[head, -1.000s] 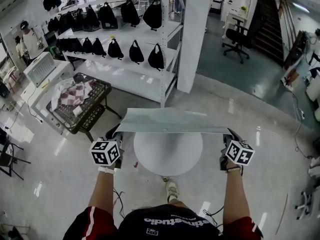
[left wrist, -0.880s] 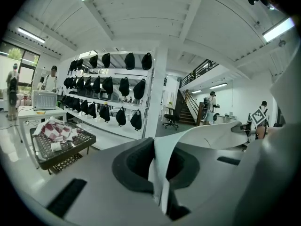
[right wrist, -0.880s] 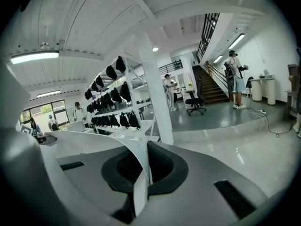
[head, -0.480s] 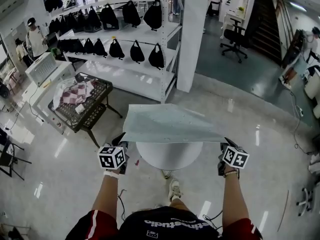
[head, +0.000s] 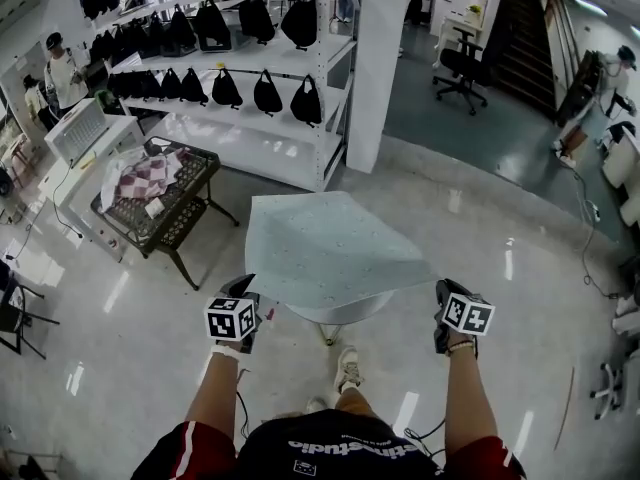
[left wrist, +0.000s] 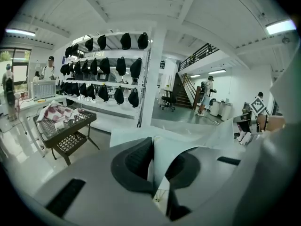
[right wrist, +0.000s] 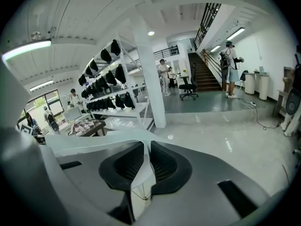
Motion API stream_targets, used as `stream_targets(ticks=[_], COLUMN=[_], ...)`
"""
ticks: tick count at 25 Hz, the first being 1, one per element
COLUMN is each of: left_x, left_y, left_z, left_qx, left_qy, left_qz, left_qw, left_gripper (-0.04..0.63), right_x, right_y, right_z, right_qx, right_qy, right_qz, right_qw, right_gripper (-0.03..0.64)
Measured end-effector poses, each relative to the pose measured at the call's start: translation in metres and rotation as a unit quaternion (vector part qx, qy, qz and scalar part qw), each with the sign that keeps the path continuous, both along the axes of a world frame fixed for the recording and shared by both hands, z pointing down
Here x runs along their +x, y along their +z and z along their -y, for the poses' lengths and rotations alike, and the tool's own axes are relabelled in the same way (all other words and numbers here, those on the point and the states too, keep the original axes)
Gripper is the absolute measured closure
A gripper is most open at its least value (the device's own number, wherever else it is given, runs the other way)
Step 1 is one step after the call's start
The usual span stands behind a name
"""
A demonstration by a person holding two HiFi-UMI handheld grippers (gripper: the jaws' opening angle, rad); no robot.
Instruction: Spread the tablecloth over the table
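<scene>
I hold a pale blue-grey tablecloth [head: 325, 253] stretched in the air between my two tools. My left tool [head: 241, 288] is clamped on the cloth's near left corner; in the left gripper view the thin fabric runs up between its dark ribbed pads [left wrist: 138, 158], folded over the right one. My right tool [right wrist: 143, 166] is closed on the near right corner, with a narrow strip of cloth pinched between its pads.

In the head view the sheet floats above a round white counter [head: 335, 315], of which only the near rim shows under the cloth's edge at 6 o'clock. The cloth's far corner points toward 12 o'clock, over the glossy floor.

At 10 o'clock stands a black wire-mesh counter [head: 185, 223] carrying a crumpled red-checked cloth [head: 148, 180]. A white shelving rack [head: 260, 138] hung with black bags [head: 266, 93] sits at 11 o'clock, beside a white square pillar [head: 375, 68].
</scene>
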State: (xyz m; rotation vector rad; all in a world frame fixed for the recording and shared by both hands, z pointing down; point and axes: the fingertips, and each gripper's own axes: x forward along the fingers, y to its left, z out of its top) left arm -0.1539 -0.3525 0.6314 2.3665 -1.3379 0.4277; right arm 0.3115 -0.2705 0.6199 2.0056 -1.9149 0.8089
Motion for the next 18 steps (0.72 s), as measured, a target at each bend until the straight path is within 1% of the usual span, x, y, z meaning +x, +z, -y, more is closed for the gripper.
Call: stream_targets(ticks=[4, 7, 10, 15, 18], left_x=[-0.002, -0.006, -0.014, -0.031, -0.044], left_y=[0.012, 0.021, 0.034, 0.048, 0.051], left_z=[-0.010, -0.015, -0.024, -0.047, -0.060], left_qx=[-0.012, -0.022, -0.042, -0.064, -0.071], left_qy=[-0.001, -0.005, -0.018, -0.027, -0.031], left_qz=[-0.001, 0.009, 0.024, 0.019, 0.017], left_qw=[0.9999, 0.9997, 0.9987, 0.9974, 0.9968], left_gripper=[0.571, 0.565, 0.545, 0.500, 0.491], right_x=[-0.001, -0.002, -0.003, -0.010, -0.016], right_y=[0.017, 0.025, 0.030, 0.040, 0.043], right_z=[-0.021, -0.031, -0.039, -0.043, -0.042], right_qx=[-0.027, -0.036, -0.039, -0.045, -0.048], right_qy=[0.005, 0.010, 0.009, 0.008, 0.006], right_qz=[-0.004, -0.003, 0.000, 0.008, 0.015], right_qw=[1.000, 0.999, 0.999, 0.999, 0.999], right_gripper=[0.572, 0.581, 0.581, 0.583, 0.584])
